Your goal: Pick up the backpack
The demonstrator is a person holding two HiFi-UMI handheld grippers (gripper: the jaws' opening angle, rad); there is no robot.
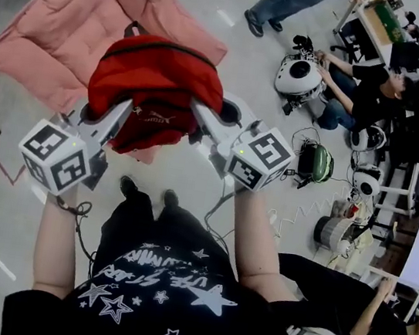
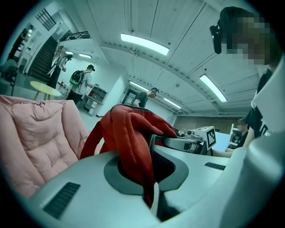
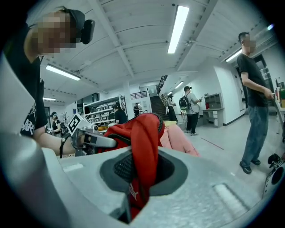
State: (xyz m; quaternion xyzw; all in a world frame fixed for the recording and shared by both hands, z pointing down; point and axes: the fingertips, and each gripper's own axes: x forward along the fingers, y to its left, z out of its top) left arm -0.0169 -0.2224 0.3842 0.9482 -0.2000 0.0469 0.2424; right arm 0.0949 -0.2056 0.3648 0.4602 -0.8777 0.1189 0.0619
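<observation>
While holding the red fabric backpack (image 1: 157,77) clear of the floor, just right of the pink padded chair (image 1: 50,30), pinching its folds tightly in left gripper (image 1: 122,113) and right gripper (image 1: 200,112); probably risking thin cloth slipping out, dropping it if swung

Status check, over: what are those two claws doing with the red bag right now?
Left gripper shut on the red backpack; right gripper shut on it too. Backpack held up between them, pink chair behind. Nothing blocking it.

Red backpack (image 1: 155,84), pink quilted chair (image 1: 59,23) — black-and-white square markers (image 1: 259,156) on left gripper (image 1: 120,114) and right gripper (image 1: 202,115)
</observation>
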